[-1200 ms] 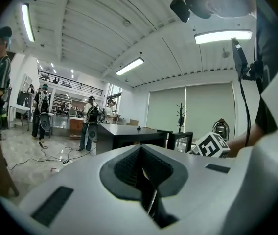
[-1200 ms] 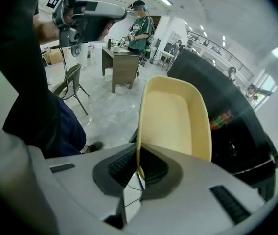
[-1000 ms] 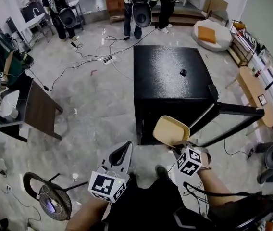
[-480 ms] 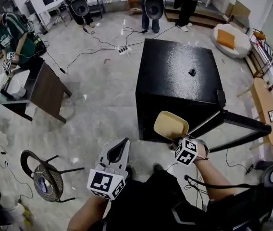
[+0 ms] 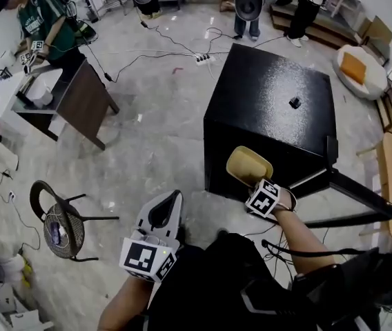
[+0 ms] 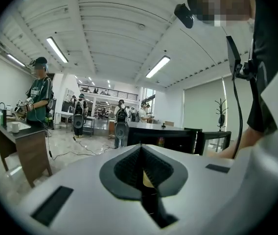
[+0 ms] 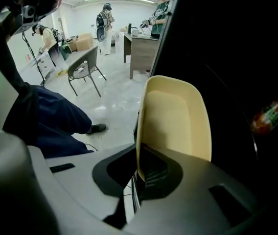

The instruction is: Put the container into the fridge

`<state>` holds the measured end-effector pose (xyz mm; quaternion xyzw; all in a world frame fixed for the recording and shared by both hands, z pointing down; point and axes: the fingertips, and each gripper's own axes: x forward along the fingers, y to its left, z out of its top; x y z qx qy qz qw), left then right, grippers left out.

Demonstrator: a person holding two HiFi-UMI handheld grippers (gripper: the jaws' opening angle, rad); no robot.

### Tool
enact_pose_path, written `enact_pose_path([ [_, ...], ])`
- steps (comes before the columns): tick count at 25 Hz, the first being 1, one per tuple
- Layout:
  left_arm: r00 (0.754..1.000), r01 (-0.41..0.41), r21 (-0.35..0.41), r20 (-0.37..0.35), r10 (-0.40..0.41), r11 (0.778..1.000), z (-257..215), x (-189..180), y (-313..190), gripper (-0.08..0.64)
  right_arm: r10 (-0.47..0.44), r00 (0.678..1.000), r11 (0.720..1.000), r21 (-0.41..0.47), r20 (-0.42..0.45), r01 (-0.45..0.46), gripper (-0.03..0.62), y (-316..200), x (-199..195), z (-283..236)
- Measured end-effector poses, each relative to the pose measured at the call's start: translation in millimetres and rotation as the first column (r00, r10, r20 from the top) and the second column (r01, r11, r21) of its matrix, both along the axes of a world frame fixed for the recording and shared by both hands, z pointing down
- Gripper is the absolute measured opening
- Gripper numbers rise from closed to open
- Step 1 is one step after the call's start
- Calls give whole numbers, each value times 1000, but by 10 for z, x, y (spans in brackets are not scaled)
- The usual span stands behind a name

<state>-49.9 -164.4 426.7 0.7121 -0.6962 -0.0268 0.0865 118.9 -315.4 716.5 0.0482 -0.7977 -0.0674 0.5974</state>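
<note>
A pale yellow container [image 5: 249, 165] [image 7: 175, 121] hangs in front of the black fridge [image 5: 279, 102], level with its front face. My right gripper [image 5: 255, 185] [image 7: 138, 173] is shut on the container's rim. The fridge door [image 5: 348, 188] stands swung open to the right. In the right gripper view the dark fridge [image 7: 237, 82] fills the right side, with a red and green item [image 7: 271, 112] inside. My left gripper [image 5: 165, 209] [image 6: 141, 173] is lower left, beside my knee, its jaws closed with nothing between them.
A small black object [image 5: 295, 103] lies on the fridge top. A brown desk [image 5: 79, 98] and a person [image 5: 41, 19] stand far left, a black chair [image 5: 58, 219] near left. Cables and a power strip [image 5: 201, 58] cross the floor behind the fridge. Other people stand at the back.
The head view has swung so the fridge sits further right. My right gripper with the container has stayed at the fridge front, edging slightly right. My left gripper is barely moved.
</note>
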Motion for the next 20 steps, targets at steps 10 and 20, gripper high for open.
enact_pose_path([
  [10,990,136,-3,30,-136,991,-8,-8,135,8,12,1000,1000,-17,-18,-13,18,-428,-65,307],
  [20,985,162,-5,58,-162,987,59,-8,165,8,31,999,999,13,-43,-31,18,-835,-236,484],
])
